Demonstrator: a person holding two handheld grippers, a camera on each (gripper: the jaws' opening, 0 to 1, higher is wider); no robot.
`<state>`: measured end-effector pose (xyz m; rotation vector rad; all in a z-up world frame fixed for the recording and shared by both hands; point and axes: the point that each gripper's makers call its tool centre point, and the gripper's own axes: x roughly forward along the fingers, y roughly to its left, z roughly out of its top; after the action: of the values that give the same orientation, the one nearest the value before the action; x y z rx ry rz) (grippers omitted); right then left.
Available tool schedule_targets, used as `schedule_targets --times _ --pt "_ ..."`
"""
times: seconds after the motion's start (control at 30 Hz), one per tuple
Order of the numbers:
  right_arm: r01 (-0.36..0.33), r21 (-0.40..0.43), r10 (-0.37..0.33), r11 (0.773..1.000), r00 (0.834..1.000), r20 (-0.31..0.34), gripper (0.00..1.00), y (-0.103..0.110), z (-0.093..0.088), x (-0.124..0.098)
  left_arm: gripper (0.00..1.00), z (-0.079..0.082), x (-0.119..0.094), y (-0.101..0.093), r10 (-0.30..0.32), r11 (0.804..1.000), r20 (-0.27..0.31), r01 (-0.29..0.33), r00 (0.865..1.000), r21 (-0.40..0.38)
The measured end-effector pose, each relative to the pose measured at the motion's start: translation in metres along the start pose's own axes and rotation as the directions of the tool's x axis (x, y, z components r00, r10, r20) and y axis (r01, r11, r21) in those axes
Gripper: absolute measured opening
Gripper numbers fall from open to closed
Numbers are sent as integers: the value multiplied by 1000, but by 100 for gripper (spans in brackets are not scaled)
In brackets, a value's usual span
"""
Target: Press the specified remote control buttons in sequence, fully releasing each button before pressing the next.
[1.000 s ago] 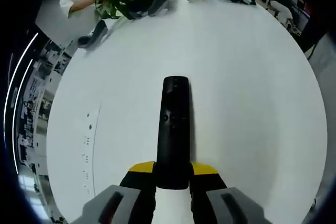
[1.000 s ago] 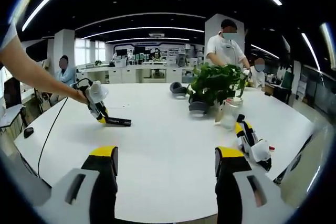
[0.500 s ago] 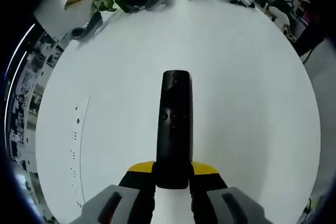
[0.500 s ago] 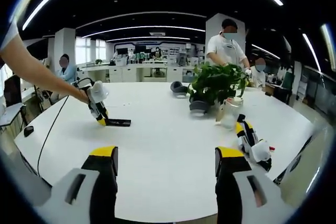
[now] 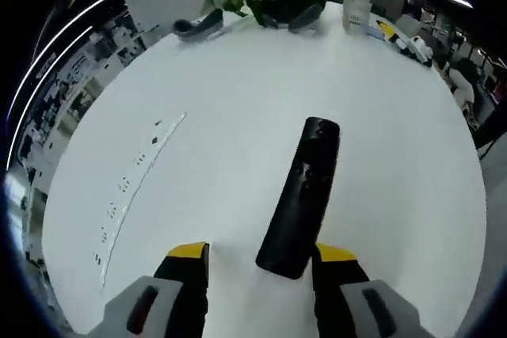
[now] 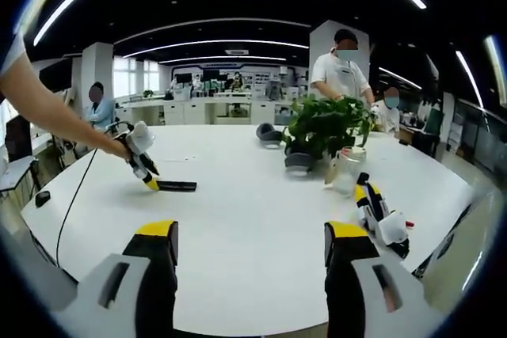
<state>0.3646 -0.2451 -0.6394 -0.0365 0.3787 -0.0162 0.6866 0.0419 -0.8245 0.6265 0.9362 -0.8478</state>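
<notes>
The black remote control (image 5: 302, 195) lies flat on the white table (image 5: 238, 116), with its near end between the yellow tips of the left gripper (image 5: 261, 259) and its far end pointing away, slanted a little to the right in the left gripper view. The jaws of this gripper stand apart; the remote sits close to the right jaw, and a gap of bare table separates it from the left jaw, so the gripper does not pinch it. Whether the right jaw touches the remote, I cannot tell. In the right gripper view the same remote (image 6: 176, 186) appears far to the left on the table, with the left gripper (image 6: 142, 170) at its end, held by a person's arm (image 6: 47, 104). The right gripper (image 6: 249, 247) is spread wide above the near edge of the table and holds nothing. Farther on the table stands a potted green plant (image 6: 325, 128), with a white cup (image 6: 346, 170) just beside it and a dark rounded object (image 6: 269, 134) behind. Another yellow and black gripper device (image 6: 379, 215) lies near the right edge of the table. Behind the table stands a person in a white shirt (image 6: 341, 73), and other people are in the room.
</notes>
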Motion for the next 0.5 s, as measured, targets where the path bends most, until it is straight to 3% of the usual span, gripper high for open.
schedule_targets --times 0.2,0.27,0.43,0.5 --pt "-7 5 7 1000 1000 7 78 1 1 -1 78 -12 -4 10 87 979 40 -78 995 -186" --pt "-7 9 6 1000 1000 13 78 1 2 -1 81 -18 -5 12 110 959 26 -99 994 -266" --pt "-5 15 5 1000 1000 14 77 0 3 -1 84 -24 -7 12 141 928 32 -121 989 -352" --pt "-6 21 6 1000 1000 17 77 -1 3 -2 87 -28 -5 7 120 906 35 -95 992 -411"
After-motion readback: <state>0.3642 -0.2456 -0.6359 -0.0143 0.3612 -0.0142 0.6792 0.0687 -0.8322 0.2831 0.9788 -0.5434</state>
